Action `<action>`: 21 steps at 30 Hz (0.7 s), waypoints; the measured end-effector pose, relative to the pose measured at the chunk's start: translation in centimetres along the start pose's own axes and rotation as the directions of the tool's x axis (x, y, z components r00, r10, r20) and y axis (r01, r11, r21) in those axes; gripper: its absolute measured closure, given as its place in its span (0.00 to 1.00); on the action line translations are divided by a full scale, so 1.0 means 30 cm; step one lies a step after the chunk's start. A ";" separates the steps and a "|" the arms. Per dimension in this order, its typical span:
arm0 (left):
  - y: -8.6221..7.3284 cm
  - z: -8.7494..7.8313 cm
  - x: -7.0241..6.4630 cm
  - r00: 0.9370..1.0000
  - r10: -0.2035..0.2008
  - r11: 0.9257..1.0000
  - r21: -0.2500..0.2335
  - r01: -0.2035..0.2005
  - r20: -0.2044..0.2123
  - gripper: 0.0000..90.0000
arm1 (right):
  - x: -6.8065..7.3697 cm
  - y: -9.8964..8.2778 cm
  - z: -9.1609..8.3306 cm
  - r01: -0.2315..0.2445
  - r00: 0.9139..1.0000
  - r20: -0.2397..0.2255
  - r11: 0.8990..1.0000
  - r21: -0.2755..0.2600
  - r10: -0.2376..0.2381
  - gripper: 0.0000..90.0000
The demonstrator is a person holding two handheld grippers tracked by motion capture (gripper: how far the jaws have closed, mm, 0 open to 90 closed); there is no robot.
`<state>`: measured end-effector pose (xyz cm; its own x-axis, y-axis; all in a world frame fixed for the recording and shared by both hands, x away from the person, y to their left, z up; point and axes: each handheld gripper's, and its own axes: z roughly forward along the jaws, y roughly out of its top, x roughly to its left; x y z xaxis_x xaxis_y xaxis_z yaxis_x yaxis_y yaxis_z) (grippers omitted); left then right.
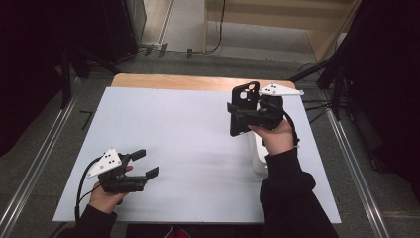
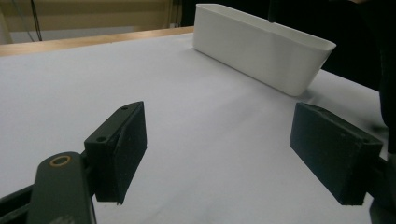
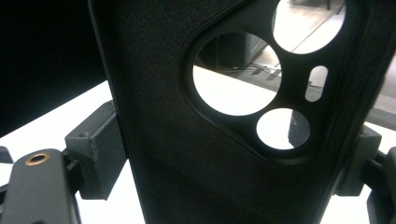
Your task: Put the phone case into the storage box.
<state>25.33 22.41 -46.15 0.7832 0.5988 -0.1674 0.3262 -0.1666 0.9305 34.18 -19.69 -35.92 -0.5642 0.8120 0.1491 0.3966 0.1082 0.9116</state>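
Black rubbery phone case (image 1: 244, 108), flat and rectangular with a raised camera window cut into 4 holes, hangs upright above the far right part of the white table sheet (image 1: 198, 144), clear of the surface. The right gripper (image 1: 241, 115) clamps it across its width: in the right gripper view the 2 black pads (image 3: 95, 149) press against the opposite long edges of the case (image 3: 187, 154), so the jaws stand fairly wide yet are closed on it. The camera window sits at the upper end, and through its holes the pale table and the floor beyond can be seen. In the high view the person's right hand (image 1: 277, 136) wraps the gripper body, with the dark sleeve (image 1: 289, 198) reaching up from the bottom edge.

A white oblong plastic bin (image 2: 261, 51) stands on the sheet just beside that right hand, on the near side of the case and partly hidden by the forearm in the high view.

The left gripper (image 1: 146, 163) rests low at the near left of the sheet, well apart from the case. Its jaws are spread wide with nothing between them; the left gripper view shows bare white sheet between the 2 pads (image 2: 123, 149).
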 end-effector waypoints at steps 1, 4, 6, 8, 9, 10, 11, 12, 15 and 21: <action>0.000 0.000 0.000 1.000 0.008 1.000 0.001 -0.008 0.003 0.21 | -0.007 0.004 -0.004 0.001 1.000 0.007 1.000 -0.003 -0.001 0.16; 0.000 0.003 -0.003 1.000 0.011 1.000 0.002 -0.011 0.006 0.21 | -0.027 0.013 -0.018 0.003 0.999 0.033 1.000 -0.005 -0.002 0.16; 0.000 0.003 -0.004 1.000 0.011 1.000 0.001 -0.011 0.007 0.21 | -0.043 0.017 -0.026 0.004 0.999 0.050 1.000 -0.009 -0.004 0.16; 0.000 0.003 -0.003 1.000 0.013 1.000 0.001 -0.013 0.006 0.21 | -0.060 0.019 -0.034 -0.009 0.998 0.059 1.000 -0.014 0.009 0.16; 0.000 0.002 -0.002 1.000 0.014 1.000 0.002 -0.014 0.005 0.21 | -0.068 0.019 -0.037 -0.012 0.998 0.064 1.000 -0.018 0.013 0.16; 0.000 0.001 -0.002 1.000 0.015 1.000 0.004 -0.015 0.005 0.21 | -0.075 0.018 -0.040 -0.021 0.997 0.071 1.000 -0.018 0.022 0.16; 0.000 -0.001 -0.003 1.000 0.015 1.000 0.005 -0.015 0.000 0.21 | -0.085 0.018 -0.044 -0.027 0.997 0.078 0.999 -0.021 0.029 0.16; 0.000 -0.003 -0.002 1.000 0.014 1.000 0.006 -0.013 -0.002 0.21 | -0.092 0.018 -0.047 -0.031 0.996 0.083 0.999 -0.022 0.032 0.16; -0.001 -0.006 0.001 1.000 0.008 1.000 -0.003 -0.008 -0.002 0.21 | -0.113 0.018 -0.054 -0.040 0.994 0.099 0.999 -0.026 0.042 0.16; 0.000 -0.002 -0.003 1.000 0.019 1.000 0.007 -0.019 -0.005 0.21 | -0.151 0.019 -0.056 -0.048 0.990 0.133 0.998 -0.033 0.052 0.16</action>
<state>25.22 22.41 -46.12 0.7865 0.5995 -0.1483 0.3150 -0.1829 0.9313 35.75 -24.27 -35.42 -0.4416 0.8856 0.1441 0.3990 0.0500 0.9156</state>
